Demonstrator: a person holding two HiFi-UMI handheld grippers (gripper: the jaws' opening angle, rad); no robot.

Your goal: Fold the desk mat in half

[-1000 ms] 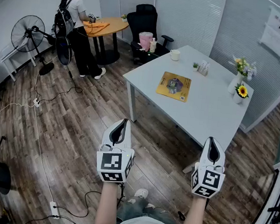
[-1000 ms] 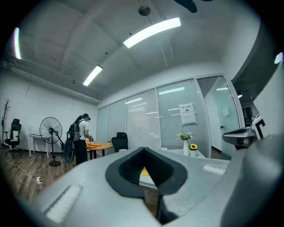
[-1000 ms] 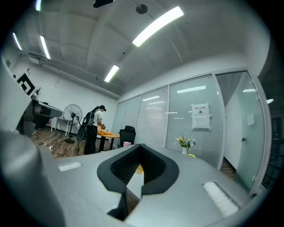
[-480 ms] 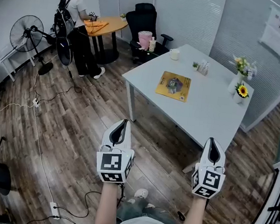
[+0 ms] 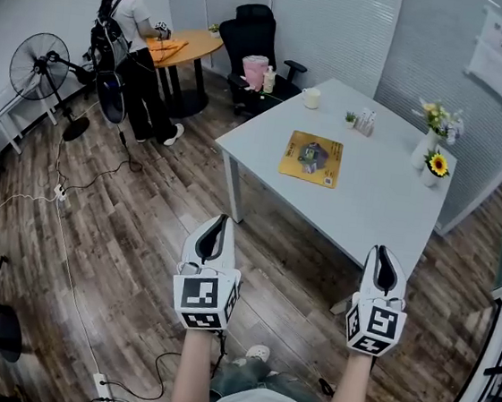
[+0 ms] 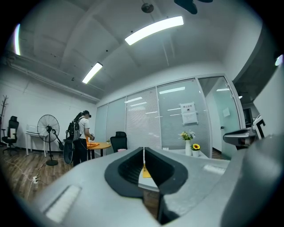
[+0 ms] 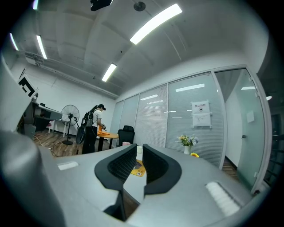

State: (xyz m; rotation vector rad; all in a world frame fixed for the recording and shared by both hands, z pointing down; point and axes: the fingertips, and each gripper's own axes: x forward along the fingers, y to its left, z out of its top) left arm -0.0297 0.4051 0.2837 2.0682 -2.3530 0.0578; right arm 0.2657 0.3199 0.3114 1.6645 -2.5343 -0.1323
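Over the wood floor (image 5: pixel 140 228) in the head view, the left gripper (image 5: pixel 215 229) and right gripper (image 5: pixel 383 258) are well short of the white table (image 5: pixel 371 214) where the yellow desk mat (image 5: pixel 311 156) lies flat; left gripper view: jaws pressed together, empty; right gripper view: jaws just been opening, slightly apart, empty

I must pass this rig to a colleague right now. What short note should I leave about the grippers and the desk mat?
Left gripper: shut, empty.
Right gripper: jaws have just been opening slightly, nothing between them.
Both hover above the floor, short of the white table.
Desk mat: flat and unfolded on that table.
Done: nothing yet.
Left: go to the table, grip one mat edge, fold it in half.
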